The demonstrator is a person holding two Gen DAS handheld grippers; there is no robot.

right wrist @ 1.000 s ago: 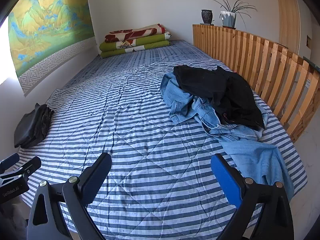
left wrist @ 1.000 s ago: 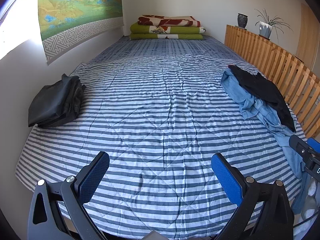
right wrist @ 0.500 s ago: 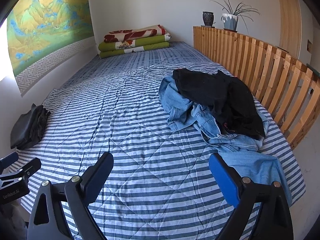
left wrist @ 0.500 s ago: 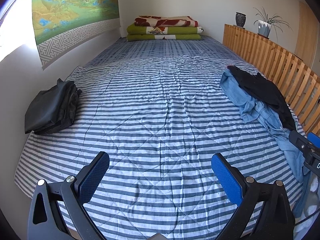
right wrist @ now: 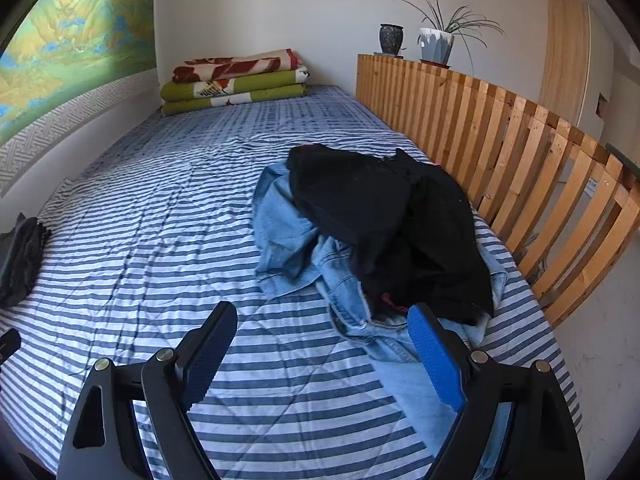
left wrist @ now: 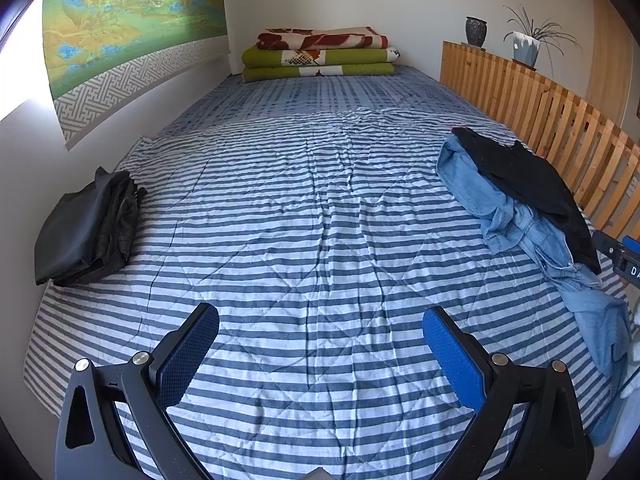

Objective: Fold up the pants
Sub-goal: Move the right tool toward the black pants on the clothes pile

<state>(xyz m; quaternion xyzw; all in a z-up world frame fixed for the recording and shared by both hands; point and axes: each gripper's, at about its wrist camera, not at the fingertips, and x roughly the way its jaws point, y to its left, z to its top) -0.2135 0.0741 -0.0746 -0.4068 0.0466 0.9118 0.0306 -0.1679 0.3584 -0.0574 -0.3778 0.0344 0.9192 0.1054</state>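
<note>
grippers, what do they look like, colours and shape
Both match: the left gripper and right gripper each have two black angular plastic fingers with triangular cut-outs and silver round bolts at the joints. The inner pads are bright blue with a fine dotted texture. No cables, sleeves or hands show.

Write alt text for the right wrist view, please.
Open right tongs hover over a striped bed, nothing between their blue pads, aimed at crumpled blue jeans with a black garment heaped on top beside a wooden slatted rail. Folded blankets lie at the far end.
</note>
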